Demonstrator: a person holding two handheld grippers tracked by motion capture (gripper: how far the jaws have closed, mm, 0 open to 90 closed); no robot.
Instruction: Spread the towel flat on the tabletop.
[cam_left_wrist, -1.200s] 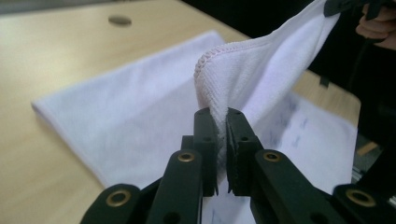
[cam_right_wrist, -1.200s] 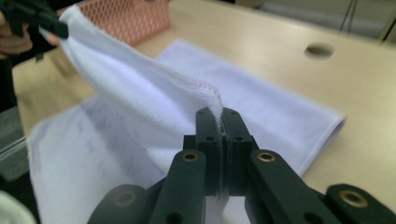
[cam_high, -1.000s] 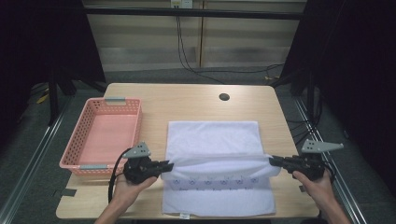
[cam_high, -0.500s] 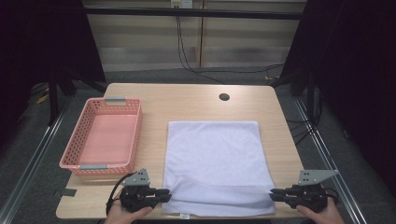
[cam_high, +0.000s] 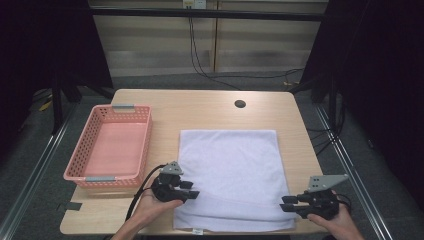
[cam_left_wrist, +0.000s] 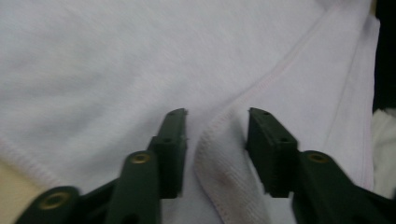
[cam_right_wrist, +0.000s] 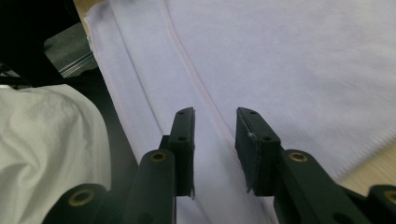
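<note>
High view: a white rectangular terry towel (cam_high: 230, 172) is seen spread flat on the light wooden table (cam_high: 200, 107), right of the table's middle and reaching to its near edge. A folded-over band is laid across the towel's near part, its hemmed edge running from about 9 o'clock to 3 o'clock between the two tools.

The left gripper (cam_high: 194, 190), held in the person's left hand (cam_high: 155, 202), is placed at the towel's left edge, toward 8 o'clock of the cloth, pointing toward 3 o'clock. In the left gripper view its black jaws stand apart, having just been opening; the rounded corner of the fold (cam_left_wrist: 219, 158) lies between them, and the pads are not pressed on it.

The right gripper (cam_high: 283, 203), held in the right hand (cam_high: 335, 222), is placed at the towel's right edge, toward 4 o'clock of the cloth, pointing toward 9 o'clock. In the right gripper view its jaws are likewise parted, having just been opening; the stitched hem of the fold (cam_right_wrist: 210, 112) runs between them untouched by the pads. A grey three-cornered plate is carried on top of each tool.

A pink perforated plastic basket (cam_high: 142, 137) is set at 9 o'clock of the towel, just beside it. A small dark round hole (cam_high: 240, 104) is seen in the tabletop at 12 o'clock, well apart from the cloth.
</note>
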